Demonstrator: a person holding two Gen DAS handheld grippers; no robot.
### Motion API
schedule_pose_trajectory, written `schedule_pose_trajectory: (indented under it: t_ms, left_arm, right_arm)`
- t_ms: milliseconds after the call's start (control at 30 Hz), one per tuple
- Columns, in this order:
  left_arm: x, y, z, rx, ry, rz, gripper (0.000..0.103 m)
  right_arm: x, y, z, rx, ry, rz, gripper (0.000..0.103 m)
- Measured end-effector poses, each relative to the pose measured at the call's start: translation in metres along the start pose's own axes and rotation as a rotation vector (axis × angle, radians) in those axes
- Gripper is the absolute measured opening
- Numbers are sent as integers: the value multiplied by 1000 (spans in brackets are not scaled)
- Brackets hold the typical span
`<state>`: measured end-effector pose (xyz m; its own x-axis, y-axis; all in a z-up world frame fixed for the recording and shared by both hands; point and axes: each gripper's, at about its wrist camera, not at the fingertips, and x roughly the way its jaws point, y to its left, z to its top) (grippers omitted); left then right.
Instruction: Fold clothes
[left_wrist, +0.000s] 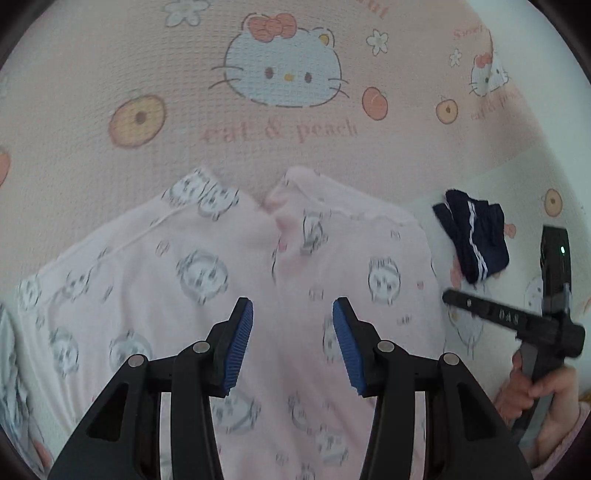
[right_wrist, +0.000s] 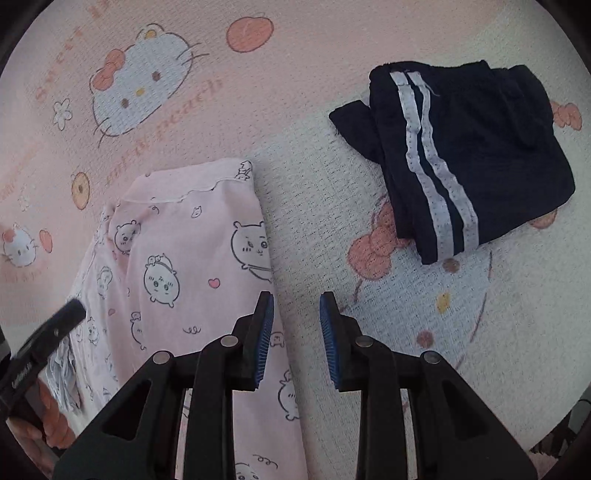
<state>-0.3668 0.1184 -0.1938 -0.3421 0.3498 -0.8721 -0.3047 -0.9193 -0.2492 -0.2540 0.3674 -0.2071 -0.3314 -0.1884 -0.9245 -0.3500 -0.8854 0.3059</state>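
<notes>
A pale pink garment (left_wrist: 207, 280) printed with small cartoon animals lies spread on the bed sheet, its two leg ends pointing away from me. My left gripper (left_wrist: 293, 325) hovers over its middle, open, nothing between the blue pads. In the right wrist view the same pink garment (right_wrist: 184, 258) lies left of centre. My right gripper (right_wrist: 296, 325) stands open over its right edge, empty. A folded dark navy garment (right_wrist: 469, 158) with two white stripes sits on the sheet to the upper right; the left wrist view shows this navy garment (left_wrist: 472, 232) at the right.
The pink cartoon-cat bed sheet (left_wrist: 280, 122) covers the whole surface. The other hand-held gripper (left_wrist: 524, 325) and a hand (left_wrist: 543, 391) show at the right edge of the left wrist view. The left gripper's tool body (right_wrist: 40, 350) shows at the right wrist view's left edge.
</notes>
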Motion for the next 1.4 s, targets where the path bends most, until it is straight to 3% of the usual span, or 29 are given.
schedule_pose_trajectory:
  t_ms: [133, 300, 333, 400, 433, 533, 667, 700, 800, 900, 1000, 1300, 1400]
  left_arm:
    - [49, -16, 42, 34, -17, 21, 48]
    - [97, -21, 61, 63, 44, 133, 47]
    - [102, -19, 60, 62, 59, 147, 34]
    - [100, -19, 58, 84, 42, 155, 22]
    - [95, -19, 57, 101, 34, 151, 11]
    - [66, -7, 50, 81, -22, 139, 11]
    - [28, 22, 37, -7, -68, 114, 11]
    - [22, 29, 34, -20, -70, 130, 11]
    - [15, 43, 22, -43, -75, 154, 11]
    - [8, 52, 9, -62, -100, 133, 11]
    - [5, 60, -7, -65, -101, 139, 11]
    - [10, 87, -43, -112, -78, 118, 12]
    - [10, 93, -50, -140, -76, 109, 15]
  right_arm:
    - [7, 8, 20, -64, -8, -15, 26]
    - [22, 6, 50, -63, -10, -14, 27]
    - [21, 8, 51, -76, -15, -7, 28]
    - [18, 4, 52, -69, -26, 12, 29]
    - [16, 0, 51, -48, -32, 23, 29]
    - [9, -12, 47, 11, -51, 53, 29]
    - [14, 5, 40, -102, -60, -33, 31]
    - [16, 13, 37, -136, -41, 12, 31]
    - [25, 35, 21, -184, 67, 256, 31]
    - [25, 73, -4, -352, 155, 382, 31]
    - [5, 103, -33, -463, 136, 436, 31]
    - [43, 76, 6, -227, 0, 246, 33]
    - [57, 105, -8, -315, 145, 420, 33]
